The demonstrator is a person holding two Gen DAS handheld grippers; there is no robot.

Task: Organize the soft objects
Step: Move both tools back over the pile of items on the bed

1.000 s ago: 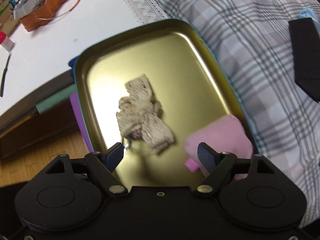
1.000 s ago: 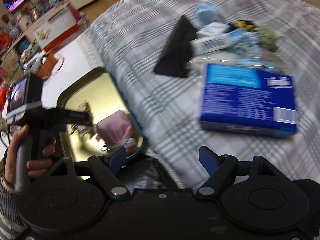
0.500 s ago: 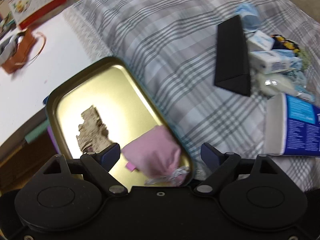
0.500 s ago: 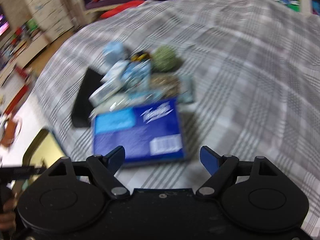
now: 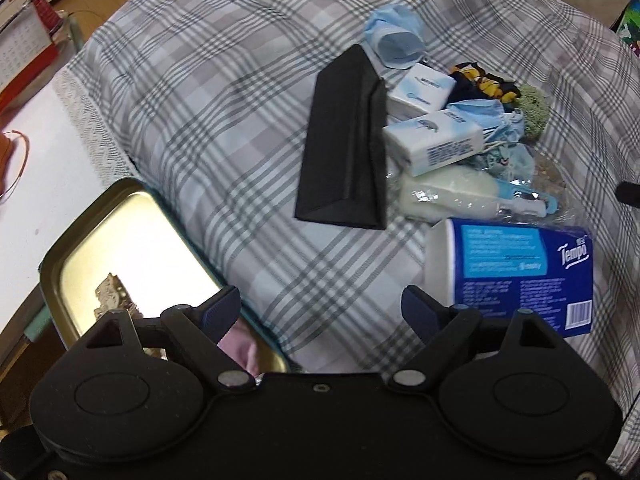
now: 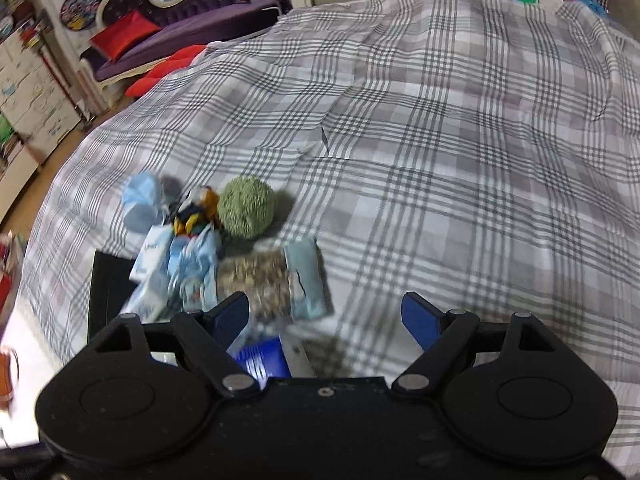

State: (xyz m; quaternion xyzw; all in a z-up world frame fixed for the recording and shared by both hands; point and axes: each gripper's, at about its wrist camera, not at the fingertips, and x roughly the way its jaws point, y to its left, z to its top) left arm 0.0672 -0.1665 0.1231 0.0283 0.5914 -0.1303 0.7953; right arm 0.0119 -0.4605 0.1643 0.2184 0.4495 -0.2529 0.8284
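Observation:
A gold metal tray [image 5: 132,216] lies at the bed's near left edge, holding a brown speckled cloth [image 5: 114,298] and a pink soft item [image 5: 240,350] partly hidden by my left finger. My left gripper [image 5: 320,312] hangs open and empty over the plaid cover between the tray and a blue tissue pack [image 5: 520,276]. A pile lies beyond: black case [image 5: 346,152], white tissue packets [image 5: 434,142], blue masks [image 5: 396,42], a green fuzzy ball [image 6: 246,206]. My right gripper [image 6: 326,316] is open and empty above the cover, right of the pile.
A grey plaid bed cover [image 6: 460,160] spreads wide to the right and far side. A white table surface [image 5: 36,168] borders the bed on the left. A purple sofa [image 6: 180,12] with red cushions stands across the room.
Both grippers swung away from the tray toward the pile on the bed. The left view's tray slid to the lower left; the right view passed the blue pack and faces the far bed.

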